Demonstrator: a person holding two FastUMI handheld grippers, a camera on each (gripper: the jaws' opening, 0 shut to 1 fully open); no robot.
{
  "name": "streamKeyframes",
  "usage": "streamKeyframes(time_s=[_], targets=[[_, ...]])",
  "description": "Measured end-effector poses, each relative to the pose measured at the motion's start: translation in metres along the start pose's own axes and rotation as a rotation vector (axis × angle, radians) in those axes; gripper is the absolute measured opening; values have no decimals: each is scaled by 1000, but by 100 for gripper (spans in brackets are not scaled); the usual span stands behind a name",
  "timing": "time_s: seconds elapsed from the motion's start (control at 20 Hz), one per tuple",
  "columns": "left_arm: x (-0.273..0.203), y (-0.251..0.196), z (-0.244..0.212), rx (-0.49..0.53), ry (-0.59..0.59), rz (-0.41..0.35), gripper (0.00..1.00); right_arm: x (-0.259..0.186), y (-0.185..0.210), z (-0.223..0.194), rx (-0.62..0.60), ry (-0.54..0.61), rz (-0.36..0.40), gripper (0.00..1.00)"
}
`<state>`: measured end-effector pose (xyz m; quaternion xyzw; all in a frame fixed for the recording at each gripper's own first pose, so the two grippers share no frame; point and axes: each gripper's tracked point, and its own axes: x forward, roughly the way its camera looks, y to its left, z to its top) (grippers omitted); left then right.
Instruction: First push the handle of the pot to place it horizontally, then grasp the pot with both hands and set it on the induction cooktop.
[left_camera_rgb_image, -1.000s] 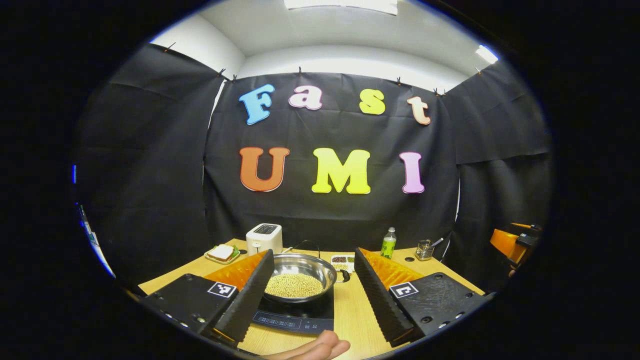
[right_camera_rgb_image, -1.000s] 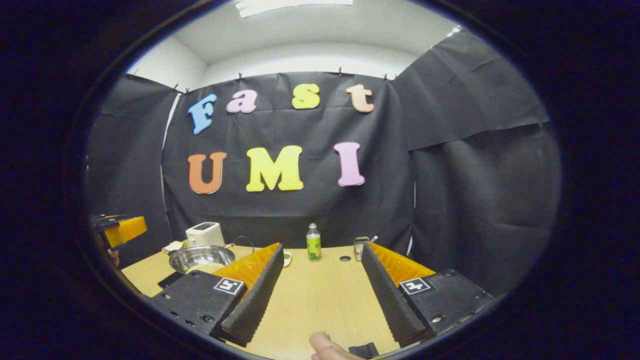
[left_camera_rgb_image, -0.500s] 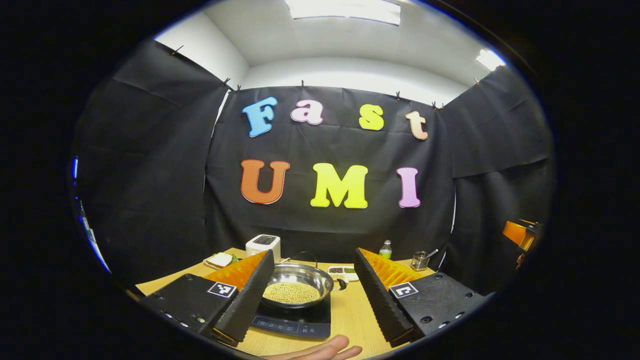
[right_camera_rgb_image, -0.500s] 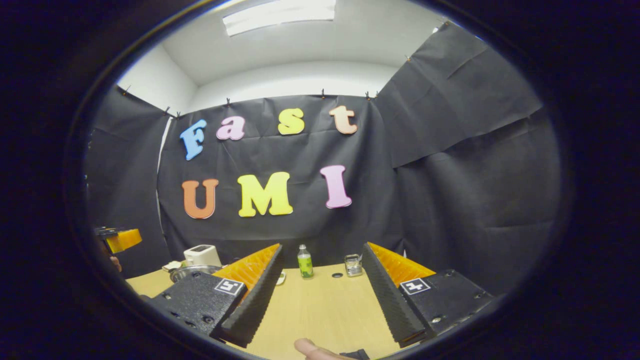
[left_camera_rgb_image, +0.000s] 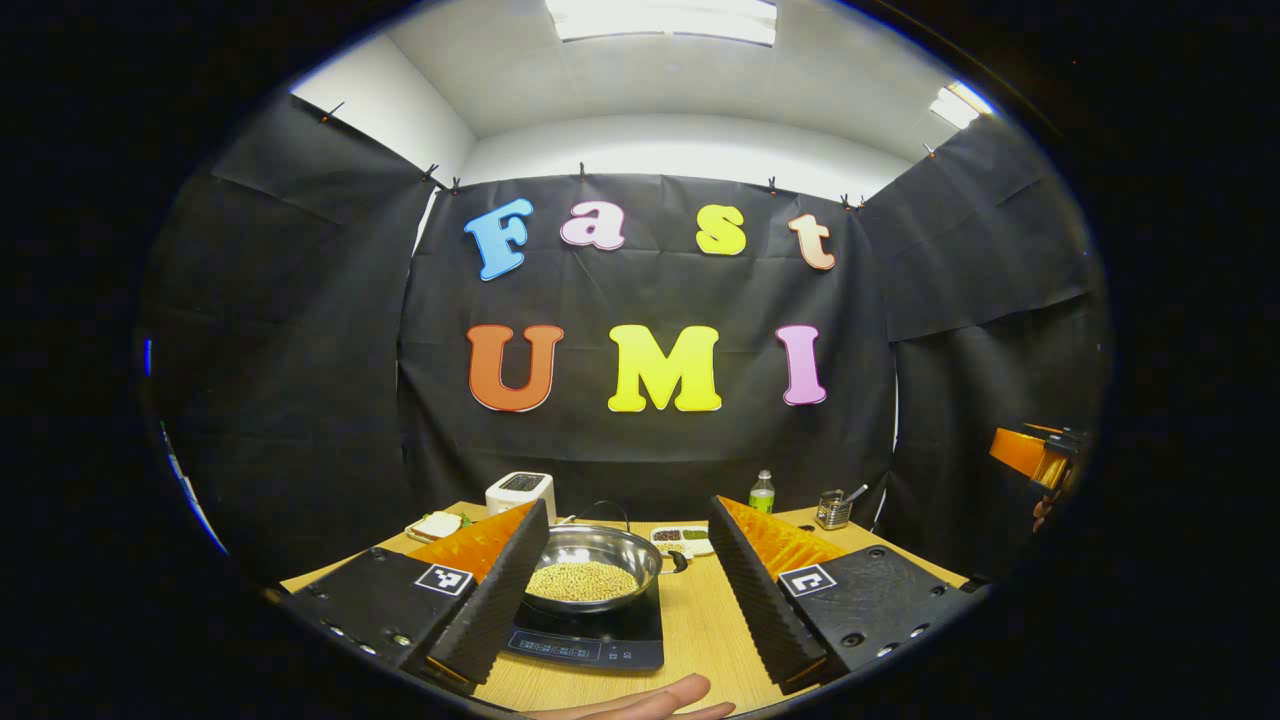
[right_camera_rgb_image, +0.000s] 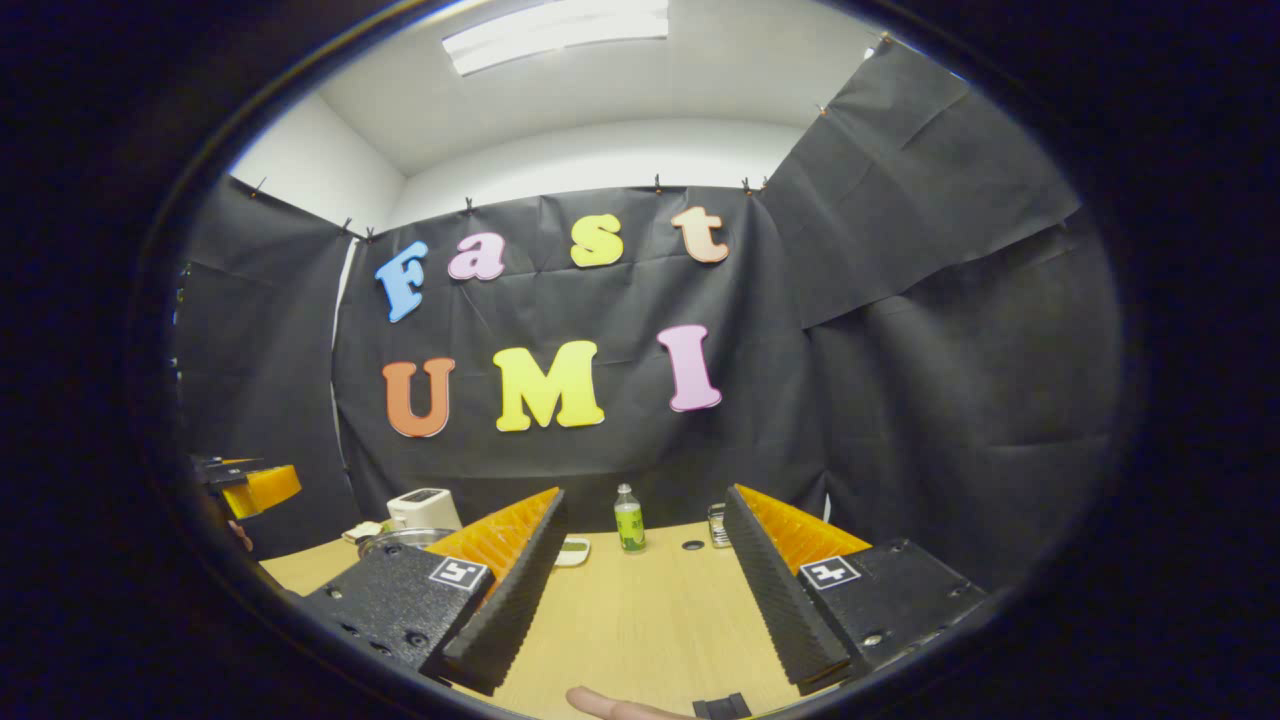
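**Pot seated on the cooktop, both grippers spread and empty**

A round, shiny steel pot (left_camera_rgb_image: 597, 562), holding a bed of small tan beans, is seen resting on the flat black induction cooktop (left_camera_rgb_image: 592, 640), framed between the left gripper's fingers. A thin dark handle is seen arching behind its rim. The left gripper (left_camera_rgb_image: 628, 585) is held wide apart, well short of the pot, with nothing grasped. The right gripper (right_camera_rgb_image: 645, 585) is likewise spread over bare light wooden tabletop (right_camera_rgb_image: 640, 620). Open table is left to the pot's right. A white toaster (left_camera_rgb_image: 520, 493), a green bottle (right_camera_rgb_image: 629, 523) and a white sectioned dish (left_camera_rgb_image: 681, 540) are ranged along the far edge.
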<state>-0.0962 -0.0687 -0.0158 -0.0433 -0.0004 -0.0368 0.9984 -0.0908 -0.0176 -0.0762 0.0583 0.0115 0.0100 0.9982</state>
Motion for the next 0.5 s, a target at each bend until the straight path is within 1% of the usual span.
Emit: streamKeyframes(time_s=[0.05, 0.1, 0.25, 0.5], targets=[[0, -2, -2, 12, 3, -5, 95, -1, 2, 0, -3, -4, 7, 98], [-2, -2, -2, 23, 4, -5, 95, -1, 4, 0, -5, -8, 10, 96], [-4, -2, 0, 41, -5, 2, 95, 0, 6, -5, -25, 1, 11, 96], [-6, -7, 9, 36, -26, -13, 95, -1, 10, -4, -21, -6, 29, 98]])
